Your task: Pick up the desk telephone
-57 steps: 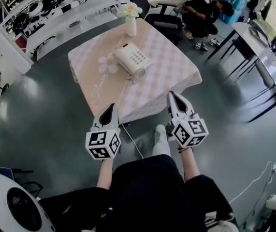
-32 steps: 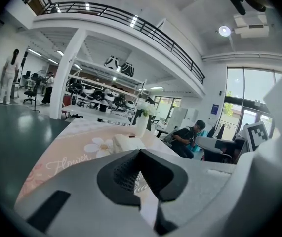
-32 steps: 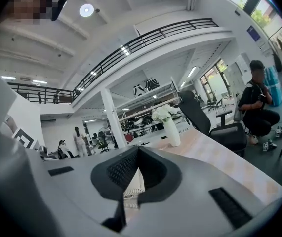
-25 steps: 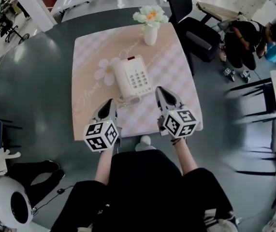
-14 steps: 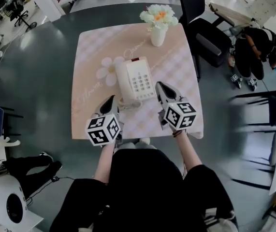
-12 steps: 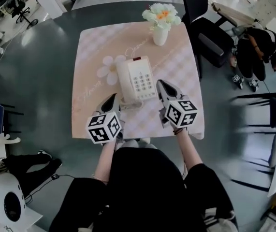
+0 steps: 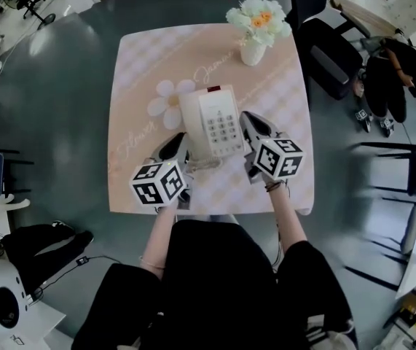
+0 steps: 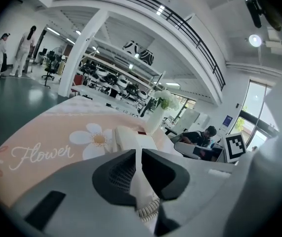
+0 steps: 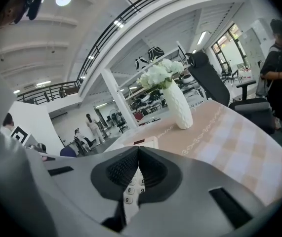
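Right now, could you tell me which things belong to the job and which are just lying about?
Job: desk telephone; left gripper, jaws opening, nothing between them; right gripper, shut.
Lying about: flower vase; tablecloth; office chair.

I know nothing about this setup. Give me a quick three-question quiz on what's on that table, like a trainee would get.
1. What stands beyond the desk telephone on the tablecloth? A) lamp B) vase of flowers C) mug
2. True or false: the right hand-held gripper is clamped on the telephone.
3. Fill in: the word printed beside the daisy reads "____".
Key: 1 B. 2 False, its jaws are together and empty. 3 Flower.
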### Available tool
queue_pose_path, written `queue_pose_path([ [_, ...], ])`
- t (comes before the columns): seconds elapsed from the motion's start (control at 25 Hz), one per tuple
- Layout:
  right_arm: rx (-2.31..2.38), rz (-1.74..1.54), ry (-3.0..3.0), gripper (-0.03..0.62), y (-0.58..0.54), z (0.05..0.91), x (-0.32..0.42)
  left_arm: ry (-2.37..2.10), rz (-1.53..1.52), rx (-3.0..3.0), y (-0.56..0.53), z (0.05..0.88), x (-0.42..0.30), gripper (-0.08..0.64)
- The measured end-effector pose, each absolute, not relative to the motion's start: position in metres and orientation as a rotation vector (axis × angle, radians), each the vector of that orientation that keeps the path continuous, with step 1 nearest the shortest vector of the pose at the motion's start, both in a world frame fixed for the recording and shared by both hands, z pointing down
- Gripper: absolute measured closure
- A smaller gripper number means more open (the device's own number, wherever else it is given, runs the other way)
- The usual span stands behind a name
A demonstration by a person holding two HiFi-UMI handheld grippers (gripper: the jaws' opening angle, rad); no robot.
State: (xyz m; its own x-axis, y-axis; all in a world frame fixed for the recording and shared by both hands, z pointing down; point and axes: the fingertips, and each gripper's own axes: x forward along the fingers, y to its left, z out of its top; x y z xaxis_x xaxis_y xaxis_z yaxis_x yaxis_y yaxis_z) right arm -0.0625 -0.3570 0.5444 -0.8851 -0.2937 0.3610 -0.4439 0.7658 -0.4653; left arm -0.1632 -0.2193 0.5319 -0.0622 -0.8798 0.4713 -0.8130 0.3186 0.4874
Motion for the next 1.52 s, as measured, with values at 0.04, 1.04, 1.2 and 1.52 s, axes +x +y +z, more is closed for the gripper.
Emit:
queue_pose_path([
  [0.04,0.571,0.825,-2.681,0.598,-0.359,0.548,-0.066,-1.857,-0.121,1.495,-0.222,0.535,-0.165,0.535],
  [1.04,0.428,1.230,-2.389,0.368,-0.383,0.612,-0.110,-1.539,-0.279,1.391,-0.256,0.596,-0.171,0.232],
  [1.2,0.361,1.263,-2.338,0.367,-0.380,0.617,-0.114,-1.498,-0.292,1.371,-0.263,0.600,-0.168,0.232],
  [1.52,0.298,1.314,-2.297,0.368,-0.379,0.618,-0.117,-1.443,-0.282,1.355,-0.265,0.608,-0.162,0.232],
])
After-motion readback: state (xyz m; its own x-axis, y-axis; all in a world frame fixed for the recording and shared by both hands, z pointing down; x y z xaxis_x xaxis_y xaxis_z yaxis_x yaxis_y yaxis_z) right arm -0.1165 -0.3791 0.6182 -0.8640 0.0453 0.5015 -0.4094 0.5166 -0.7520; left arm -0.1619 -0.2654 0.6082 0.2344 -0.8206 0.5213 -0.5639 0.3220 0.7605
